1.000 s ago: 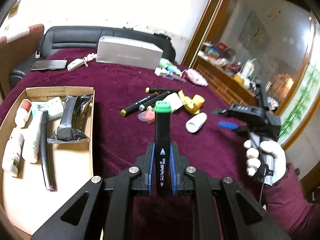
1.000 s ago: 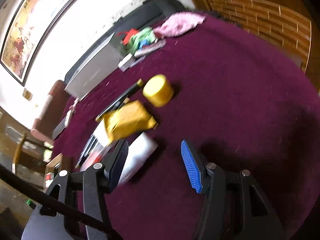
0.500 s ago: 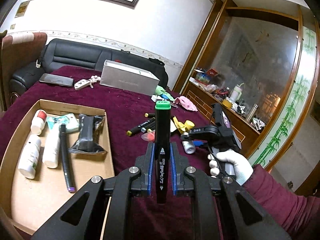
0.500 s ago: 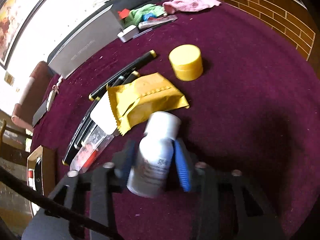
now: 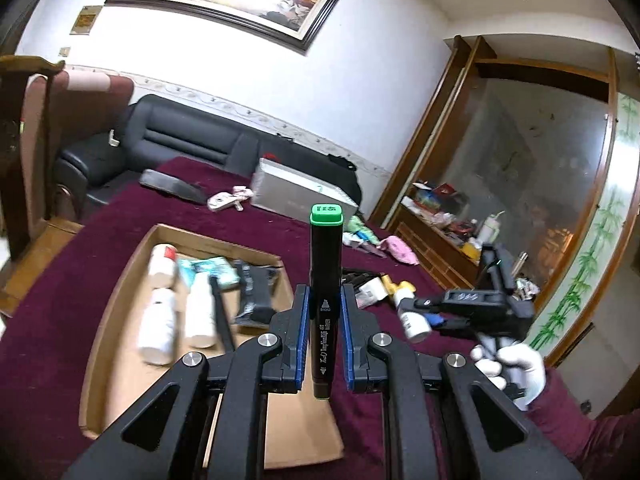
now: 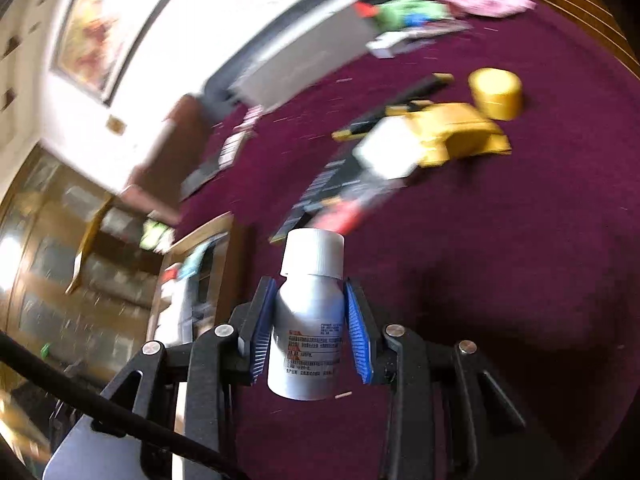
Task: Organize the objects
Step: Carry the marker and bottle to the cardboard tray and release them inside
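Left tool point(image 5: 324, 322) being kept clenched on black marker point(image 5: 325, 292), green cap up, above near edge of cardboard box point(image 5: 120, 300). Marker best being lowered flat into bare box floor, clear of bottles already lying there. Right tool point(image 6: 307, 332), jaws just closed, being held clamped on white bottle point(image 6: 308, 320), carried above counter point(image 6: 520, 260); grip best kept steady until box is reached. Maroon cloth being cluttered by yellow packet point(image 6: 456, 136), yellow cap point(image 6: 496, 94). Sofa, framed painting, wooden cabinet being seen behind.
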The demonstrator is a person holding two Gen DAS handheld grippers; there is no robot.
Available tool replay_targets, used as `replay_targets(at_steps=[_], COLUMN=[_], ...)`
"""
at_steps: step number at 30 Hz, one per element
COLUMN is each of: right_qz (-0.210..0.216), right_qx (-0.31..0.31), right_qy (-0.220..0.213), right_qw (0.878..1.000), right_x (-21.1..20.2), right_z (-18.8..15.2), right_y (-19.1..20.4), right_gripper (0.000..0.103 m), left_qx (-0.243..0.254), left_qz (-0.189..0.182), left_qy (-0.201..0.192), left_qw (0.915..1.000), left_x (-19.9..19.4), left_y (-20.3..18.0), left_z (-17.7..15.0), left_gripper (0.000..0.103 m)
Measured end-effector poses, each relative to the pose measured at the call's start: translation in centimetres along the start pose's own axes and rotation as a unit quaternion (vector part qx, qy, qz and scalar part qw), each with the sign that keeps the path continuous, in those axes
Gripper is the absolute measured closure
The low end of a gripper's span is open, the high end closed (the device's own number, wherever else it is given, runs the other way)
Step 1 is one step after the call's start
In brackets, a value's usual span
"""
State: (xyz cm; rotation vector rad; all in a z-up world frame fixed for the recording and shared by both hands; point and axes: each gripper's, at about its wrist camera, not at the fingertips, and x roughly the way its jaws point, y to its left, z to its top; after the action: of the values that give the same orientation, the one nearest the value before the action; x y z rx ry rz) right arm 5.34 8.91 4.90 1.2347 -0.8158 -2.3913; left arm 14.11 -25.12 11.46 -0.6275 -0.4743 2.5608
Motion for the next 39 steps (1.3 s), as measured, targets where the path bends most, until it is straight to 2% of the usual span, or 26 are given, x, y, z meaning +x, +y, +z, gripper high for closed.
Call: replay_targets(at_steps=[6, 11, 15, 22, 31, 35, 39], right_qz=[0.056, 0.062, 0.053, 0.013, -0.020, -0.023, -0.034], right_qx=[-0.062, -0.103, -0.121, -0.150, -0.187, -0.187, -0.179], right_qy=[0.061, 0.104, 0.123, 0.142, 0.135, 0.144, 0.174], right_qw=[0.995, 0.987, 0.984, 0.978, 0.973, 0.971, 0.968], right_x=[3.5, 7.5, 9.9, 13.8, 15.2, 16.4, 18.3], right_z=[-2.1, -4.0, -5.0, -5.8, -4.8, -4.3, -4.4], right_y=[6.2, 9.8, 11.0, 12.2, 14.1, 14.4, 13.9], right_gripper=[0.070, 0.070, 0.070, 0.070, 0.070, 0.070, 0.070], left_qx=[0.004, -0.003, -0.006, -0.012, -0.015, -0.028, -0.037], left_qz=[0.047, 0.070, 0.093, 0.103, 0.137, 0.128, 0.118], left_qy=[0.041, 0.076, 0.107, 0.135, 0.194, 0.192, 0.162], left_qw=[0.9980, 0.9946, 0.9899, 0.9854, 0.9713, 0.9727, 0.9790], left_x=[0.5, 1.7, 3.2, 5.0, 8.8, 8.3, 6.5], left_y=[2.0, 3.7, 5.0, 5.9, 7.4, 7.7, 7.2], left_z=[-1.0, -1.9, -2.1, -1.4, -2.1, -2.7, -2.3], left_gripper=[0.091, 0.091, 0.091, 0.089, 0.090, 0.090, 0.090])
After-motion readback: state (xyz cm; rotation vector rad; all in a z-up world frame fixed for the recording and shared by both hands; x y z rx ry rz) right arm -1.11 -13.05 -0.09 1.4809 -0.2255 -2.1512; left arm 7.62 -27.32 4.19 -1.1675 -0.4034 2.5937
